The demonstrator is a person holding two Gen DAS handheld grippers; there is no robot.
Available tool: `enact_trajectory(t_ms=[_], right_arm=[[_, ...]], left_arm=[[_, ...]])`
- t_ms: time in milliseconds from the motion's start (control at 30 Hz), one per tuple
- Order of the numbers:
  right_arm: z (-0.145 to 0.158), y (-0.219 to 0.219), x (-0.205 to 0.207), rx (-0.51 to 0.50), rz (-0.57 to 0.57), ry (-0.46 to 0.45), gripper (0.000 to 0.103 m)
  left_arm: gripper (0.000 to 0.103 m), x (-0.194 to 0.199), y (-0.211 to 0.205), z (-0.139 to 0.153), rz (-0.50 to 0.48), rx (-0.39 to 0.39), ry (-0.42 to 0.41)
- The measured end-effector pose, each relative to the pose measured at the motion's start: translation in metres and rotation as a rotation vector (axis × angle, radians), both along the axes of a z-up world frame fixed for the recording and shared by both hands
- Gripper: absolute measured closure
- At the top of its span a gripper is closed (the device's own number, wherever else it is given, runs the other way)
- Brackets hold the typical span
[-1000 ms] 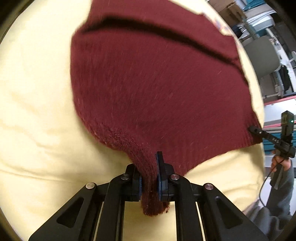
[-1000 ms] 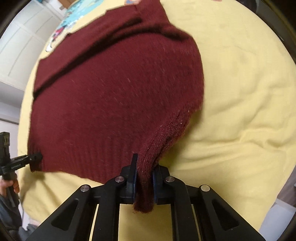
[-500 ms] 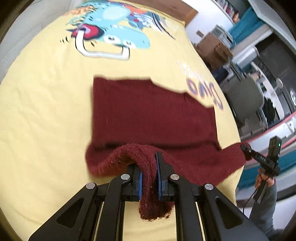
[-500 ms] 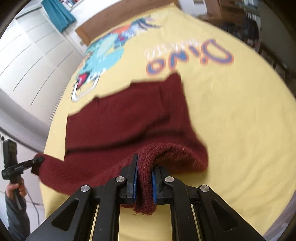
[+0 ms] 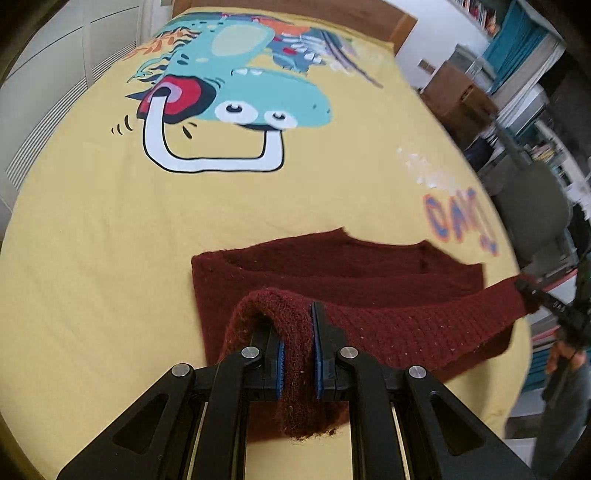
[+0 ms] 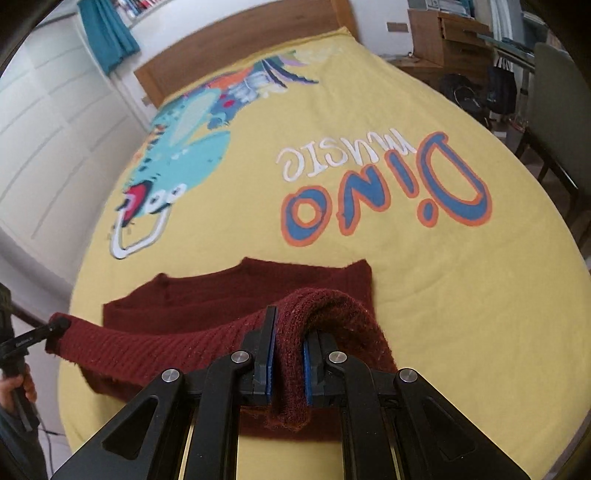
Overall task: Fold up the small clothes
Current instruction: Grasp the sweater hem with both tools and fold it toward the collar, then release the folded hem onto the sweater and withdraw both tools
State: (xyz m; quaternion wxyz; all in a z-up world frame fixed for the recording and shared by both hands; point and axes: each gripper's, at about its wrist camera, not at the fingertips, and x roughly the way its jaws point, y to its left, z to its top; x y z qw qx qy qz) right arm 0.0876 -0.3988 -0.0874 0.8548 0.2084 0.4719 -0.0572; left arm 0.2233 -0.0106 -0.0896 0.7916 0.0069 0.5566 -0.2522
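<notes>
A dark red knitted sweater [image 5: 332,273] lies on a yellow bedspread [image 5: 110,240] with its near hem lifted. My left gripper [image 5: 297,350] is shut on the hem's left corner. My right gripper [image 6: 286,362] is shut on the hem's right corner. The hem [image 5: 424,325] stretches taut between the two grippers above the flat part of the sweater [image 6: 221,295]. The right gripper also shows at the far right of the left wrist view [image 5: 532,291], and the left gripper at the far left of the right wrist view [image 6: 55,326].
The bedspread carries a blue dinosaur print [image 5: 240,92] and the words "Dino music" [image 6: 384,195]. A wooden headboard [image 6: 240,48] is at the far end. White wardrobe doors [image 6: 48,147] stand on the left, a desk [image 6: 450,33] and grey chair [image 6: 557,110] on the right.
Both grippers have lifted the hem and carried it up and forward over the sweater's body. The views now look across the bed instead of down at the sweater.
</notes>
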Motion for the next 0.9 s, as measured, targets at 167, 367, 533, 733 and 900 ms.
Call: enact_trajectory(t_ms=[167,367,533,733,900], right_arm=[[-0.041,0.001,0.027,-0.034,-0.011,0.096,0.092],[-0.075,-0.002,0.034,-0.017,-0.041,0.150,0.091],[-0.081,0.002,0.028,-0.035,-0.046,0.153,0.069],[-0.048,0.007,0.023,-0.034,-0.050,0.068,0.022],[-0.014,0.026,0.018,-0.068,0.000,-0.007,0.017]], left_arm=[[0.093,0.011,-0.015,-0.043,0.030,0.094,-0.020],[0.092,0.007,-0.016,-0.078,0.063,0.165,-0.024],[0.084,0.001,-0.016,-0.075,0.065,0.192,-0.044],[0.024,-0.014,-0.020,-0.037,0.074,0.168,-0.108],[0.005,-0.039,-0.041,-0.011,0.015,0.159,-0.172]])
